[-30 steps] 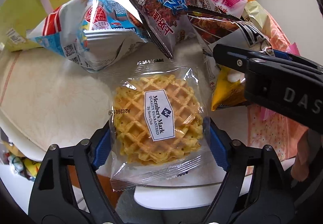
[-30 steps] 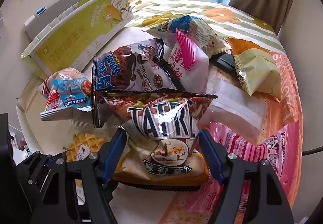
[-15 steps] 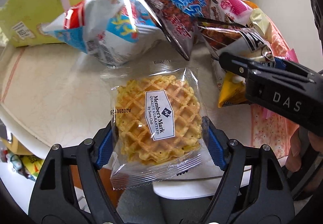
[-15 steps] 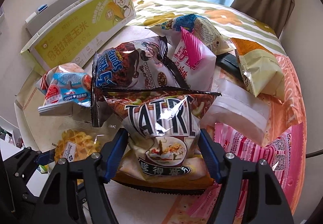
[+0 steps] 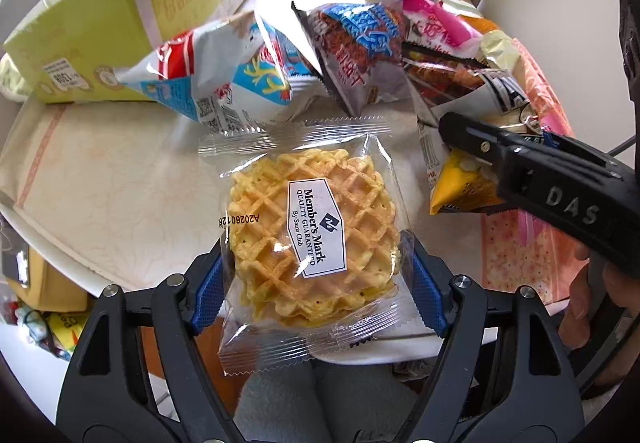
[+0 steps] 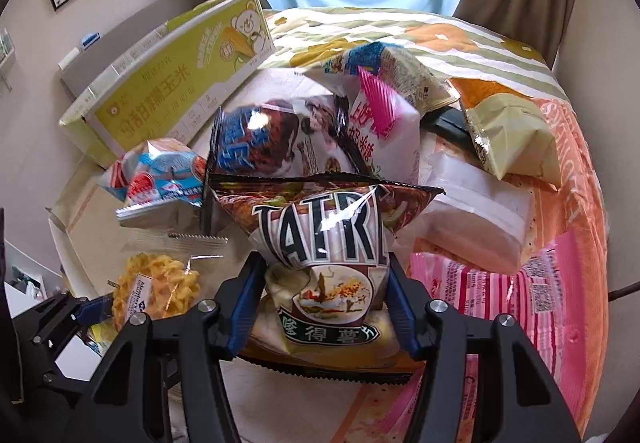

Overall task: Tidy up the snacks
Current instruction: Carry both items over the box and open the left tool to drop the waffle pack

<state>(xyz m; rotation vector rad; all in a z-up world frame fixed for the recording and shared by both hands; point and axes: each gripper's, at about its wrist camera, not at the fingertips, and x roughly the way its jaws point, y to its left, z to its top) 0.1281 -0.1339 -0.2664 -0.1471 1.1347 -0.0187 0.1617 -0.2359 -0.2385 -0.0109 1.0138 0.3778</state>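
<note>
I judge the sorting as only begun: my left gripper (image 5: 316, 283) pinches the waffle packet (image 5: 310, 239) above the table edge (image 5: 96, 195), my right gripper (image 6: 322, 303) pinches the chip bag (image 6: 326, 263), and 4 or more snack bags (image 6: 280, 139) lie piled behind.

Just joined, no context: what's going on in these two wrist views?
A person is sorting snacks with two handheld grippers. The left gripper is shut on a clear-wrapped waffle packet, held over the table edge. The right gripper is shut on a Tatri chip bag. Other snack bags lie piled behind them beside a green corn box. Neither item has been set down yet.
</note>
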